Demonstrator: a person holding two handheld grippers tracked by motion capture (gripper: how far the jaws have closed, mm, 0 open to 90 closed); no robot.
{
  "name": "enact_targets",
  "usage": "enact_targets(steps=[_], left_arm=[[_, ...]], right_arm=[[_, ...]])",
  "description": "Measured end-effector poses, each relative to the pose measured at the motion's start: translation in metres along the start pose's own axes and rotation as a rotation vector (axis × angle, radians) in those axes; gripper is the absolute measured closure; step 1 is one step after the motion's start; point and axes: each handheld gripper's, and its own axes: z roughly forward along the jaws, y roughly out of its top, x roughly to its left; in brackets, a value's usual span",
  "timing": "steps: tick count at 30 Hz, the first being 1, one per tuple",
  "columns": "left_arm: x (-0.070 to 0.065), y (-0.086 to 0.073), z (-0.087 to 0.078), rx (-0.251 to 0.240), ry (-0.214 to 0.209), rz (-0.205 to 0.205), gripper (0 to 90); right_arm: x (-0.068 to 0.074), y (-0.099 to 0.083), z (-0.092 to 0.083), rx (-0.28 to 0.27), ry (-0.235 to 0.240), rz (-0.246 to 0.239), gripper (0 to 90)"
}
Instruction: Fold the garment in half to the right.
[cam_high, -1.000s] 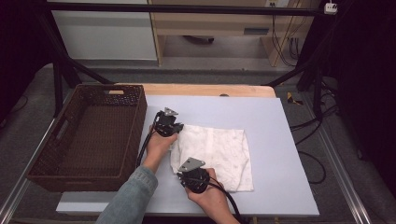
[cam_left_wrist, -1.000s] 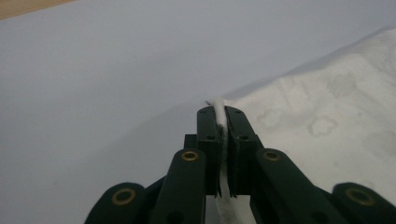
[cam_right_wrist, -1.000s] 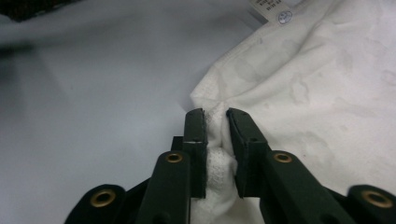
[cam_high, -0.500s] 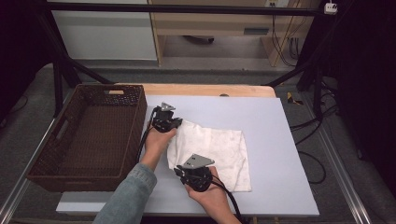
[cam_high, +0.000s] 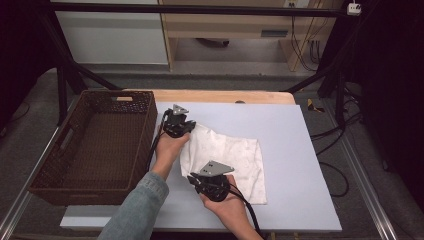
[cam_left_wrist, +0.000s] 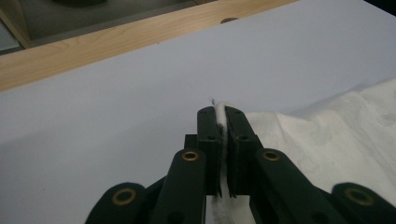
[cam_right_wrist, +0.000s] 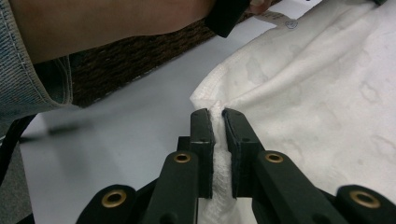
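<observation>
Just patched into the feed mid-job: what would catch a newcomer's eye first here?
The white towel in the middle of the pale blue table, with each claw shut on a corner of its left edge: the left claw at the far corner, the right claw at the near one. A dark wicker basket sits at the table's left.

Open grey table surface (cam_high: 305, 150) to the right of and beyond the white cloth (cam_high: 235, 155) leaves free passage, whereas the tall-walled wicker basket (cam_high: 95, 145) bounds the left side, just beside the left gripper (cam_high: 176, 125) and the forearm (cam_high: 150, 190) alongside it
</observation>
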Motion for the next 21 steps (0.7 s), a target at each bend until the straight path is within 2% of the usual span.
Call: enact_targets(steps=[15,21], left_arm=[[0.004,0.016,-0.012,-0.034,0.01,-0.009,86.2],[0.005,0.019,-0.013,-0.048,-0.001,-0.021,86.2]], right_arm=[[0.0,0.013,-0.001,-0.046,-0.003,0.001,83.1],[0.002,0.018,-0.001,-0.063,-0.009,0.002,83.2]])
